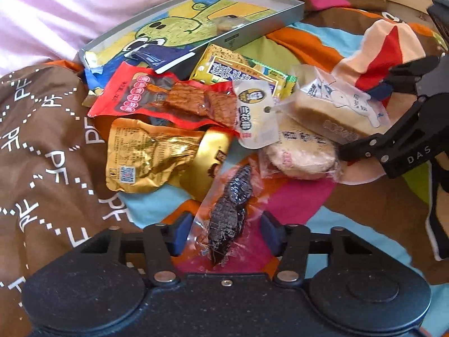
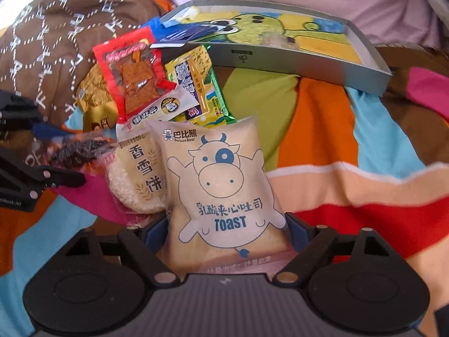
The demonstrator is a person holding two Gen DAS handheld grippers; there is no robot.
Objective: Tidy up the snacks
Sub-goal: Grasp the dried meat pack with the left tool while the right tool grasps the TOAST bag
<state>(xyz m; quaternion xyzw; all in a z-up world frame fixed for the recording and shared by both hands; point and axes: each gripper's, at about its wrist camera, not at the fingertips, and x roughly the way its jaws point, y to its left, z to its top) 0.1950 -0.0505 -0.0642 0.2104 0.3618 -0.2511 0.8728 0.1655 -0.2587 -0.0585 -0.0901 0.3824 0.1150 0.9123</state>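
I am working over a patterned blanket [image 2: 317, 129] with the grey box [image 2: 280, 64] lying open at the far side, nearly empty. My right gripper [image 2: 224, 233] is straddling the toast packet [image 2: 221, 185], fingers wide around its near end; I am squeezing low and lifting flat. My left gripper [image 1: 224, 230] is wide around the dark snack packet [image 1: 228, 210].

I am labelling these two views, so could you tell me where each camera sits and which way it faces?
Left wrist: sits on the left gripper, facing the box; a dark snack lies between its open fingers; the right gripper shows at the right edge.
Right wrist: sits on the right gripper, facing the same box; its fingers flank the toast pack.
Shared: box, snack pile, both grippers.
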